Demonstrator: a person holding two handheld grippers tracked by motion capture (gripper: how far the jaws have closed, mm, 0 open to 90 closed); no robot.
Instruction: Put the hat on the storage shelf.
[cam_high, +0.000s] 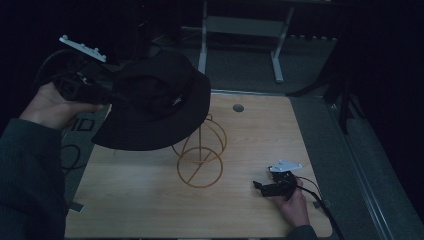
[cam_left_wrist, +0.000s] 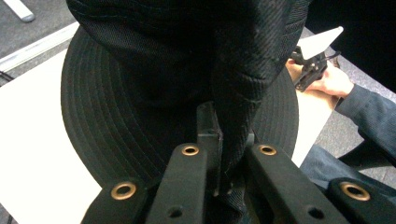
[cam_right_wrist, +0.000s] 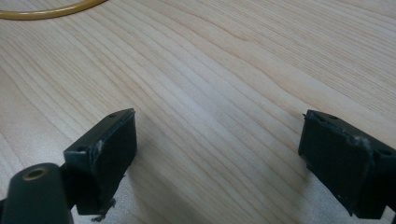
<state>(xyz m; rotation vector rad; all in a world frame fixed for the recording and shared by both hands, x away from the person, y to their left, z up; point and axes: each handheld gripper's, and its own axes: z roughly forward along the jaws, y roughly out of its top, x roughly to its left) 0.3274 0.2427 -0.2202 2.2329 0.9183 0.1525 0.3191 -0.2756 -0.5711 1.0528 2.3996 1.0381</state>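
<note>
Between our left gripper's (cam_left_wrist: 219, 154) jaws, pinched tight, we hold a fold of the black bucket hat (cam_high: 155, 100), lifted above the yellow wire hat stand (cam_high: 200, 152). Our right gripper (cam_high: 270, 187) rests wide open and empty near the wooden table's (cam_high: 150, 200) front edge. We judge the hat is in transit; whether onto or off the stand, we cannot tell.

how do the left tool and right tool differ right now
The left tool is shut on the black hat, pinching a fold of its fabric; the right tool is open and holds nothing. The left tool is raised above the table's left edge, the hat hanging over the yellow wire stand; the right tool sits low by the near right corner. Both are black and hand-held.
</note>
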